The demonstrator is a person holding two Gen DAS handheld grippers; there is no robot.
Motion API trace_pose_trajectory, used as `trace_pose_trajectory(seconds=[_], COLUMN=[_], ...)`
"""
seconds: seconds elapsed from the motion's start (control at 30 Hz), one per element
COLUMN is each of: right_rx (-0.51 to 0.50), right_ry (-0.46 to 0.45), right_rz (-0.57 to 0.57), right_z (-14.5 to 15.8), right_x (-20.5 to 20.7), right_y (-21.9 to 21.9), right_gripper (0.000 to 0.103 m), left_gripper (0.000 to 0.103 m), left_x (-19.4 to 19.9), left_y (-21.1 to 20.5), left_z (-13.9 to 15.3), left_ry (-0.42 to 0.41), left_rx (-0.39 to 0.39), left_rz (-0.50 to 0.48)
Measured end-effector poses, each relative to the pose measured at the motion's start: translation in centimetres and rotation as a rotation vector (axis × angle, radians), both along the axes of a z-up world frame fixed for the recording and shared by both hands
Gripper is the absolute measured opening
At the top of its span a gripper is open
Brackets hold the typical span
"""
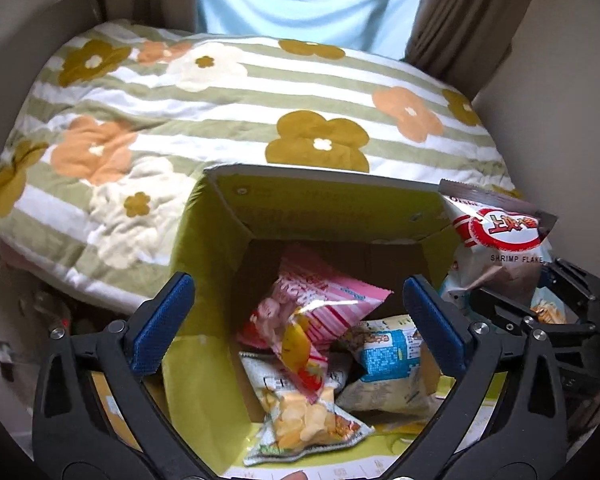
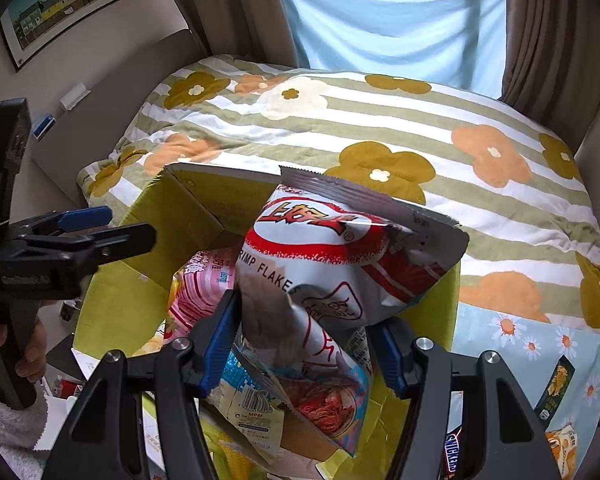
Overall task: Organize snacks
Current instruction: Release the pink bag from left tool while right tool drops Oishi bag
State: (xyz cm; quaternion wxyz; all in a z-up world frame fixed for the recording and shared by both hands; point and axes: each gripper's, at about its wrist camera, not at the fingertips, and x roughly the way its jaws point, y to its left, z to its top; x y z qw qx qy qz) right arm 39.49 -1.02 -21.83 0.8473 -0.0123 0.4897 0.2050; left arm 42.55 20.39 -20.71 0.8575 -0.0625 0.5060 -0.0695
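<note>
Yellow-green cardboard box (image 1: pixel 203 264) is already half full of snacks, with one more bag waiting right above it.

Going left to right: the left tool (image 1: pixel 297 314) hangs over the open box with its blue pads spread wide and nothing between them; below it lie a pink bag (image 1: pixel 324 300), a chip bag (image 1: pixel 304 420) and a blue-white bag (image 1: pixel 392 356). Just right of that, the right tool (image 2: pixel 306 344) is clamped on the lower half of the shrimp flake bag (image 2: pixel 340 248), long side standing up, over the box's right part. I'd say it only needs to go straight down; the upright far flap (image 1: pixel 328 208) is the edge to watch. The bed (image 1: pixel 219 112) sits behind, and loose snacks (image 2: pixel 560 384) wait further right.
</note>
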Motion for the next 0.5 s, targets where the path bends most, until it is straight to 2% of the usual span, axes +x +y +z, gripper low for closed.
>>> trace_pose_trajectory(seconds=[0.13, 0.27, 0.3, 0.37, 0.4, 0.43, 0.5], right_rx=[-0.004, 0.012, 0.017, 0.021, 0.022, 0.026, 0.048], right_ry=[0.004, 0.018, 0.028, 0.032, 0.022, 0.012, 0.002], right_rz=[0.010, 0.004, 0.002, -0.011, -0.023, -0.033, -0.043], right_z=[0.0, -0.3, -0.5, -0.9, -0.9, -0.9, -0.8], right_x=[-0.3, -0.1, 0.1, 0.4, 0.3, 0.3, -0.3], right_y=[0.5, 0.8, 0.9, 0.9, 0.9, 0.7, 0.4], right_gripper=[0.058, 0.059, 0.063, 0.079, 0.096, 0.102, 0.102], left_gripper=[0.103, 0.103, 0.103, 0.103, 0.103, 0.103, 0.103], left_x=[-1.4, -2.5, -2.8, -3.5, -3.9, -4.3, -5.0], left_y=[0.3, 0.3, 0.3, 0.2, 0.1, 0.0, 0.1], left_z=[0.5, 0.4, 0.4, 0.5, 0.5, 0.5, 0.5], left_ry=[-0.009, 0.003, 0.004, -0.001, -0.002, -0.003, -0.006], left_rx=[0.019, 0.005, 0.001, 0.000, 0.002, 0.006, 0.011], left_rz=[0.009, 0.012, 0.012, 0.011, 0.009, 0.009, 0.007])
